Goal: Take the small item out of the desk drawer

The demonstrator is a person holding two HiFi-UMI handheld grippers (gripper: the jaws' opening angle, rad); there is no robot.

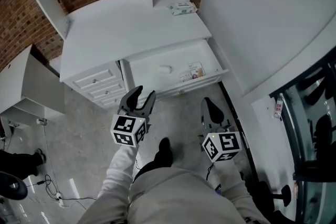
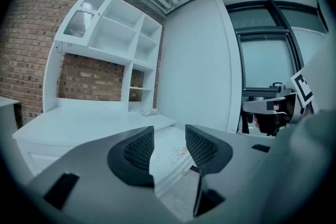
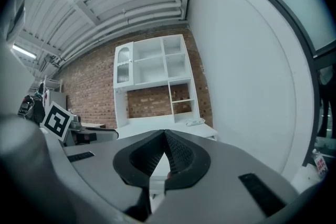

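The white desk [image 1: 126,29] has its wide drawer [image 1: 152,70] pulled open. A small printed packet [image 1: 193,72] lies at the right end of that drawer; between the left jaws it also shows as the packet [image 2: 179,153]. My left gripper [image 1: 144,93] hangs in front of the drawer's left part, open and empty; in its own view the gripper [image 2: 169,147] has a clear gap between the pads. My right gripper [image 1: 208,103] sits lower, in front of the drawer's right end, shut with nothing in it; the tips of the gripper [image 3: 164,136] meet.
A tissue pack [image 1: 182,7] lies at the desk's back right. A stack of small closed drawers [image 1: 100,86] is left of the open one. White shelves [image 3: 152,68] rise behind the desk. A white wall panel [image 1: 262,18] runs along the right. My legs and a shoe [image 1: 165,150] are below.
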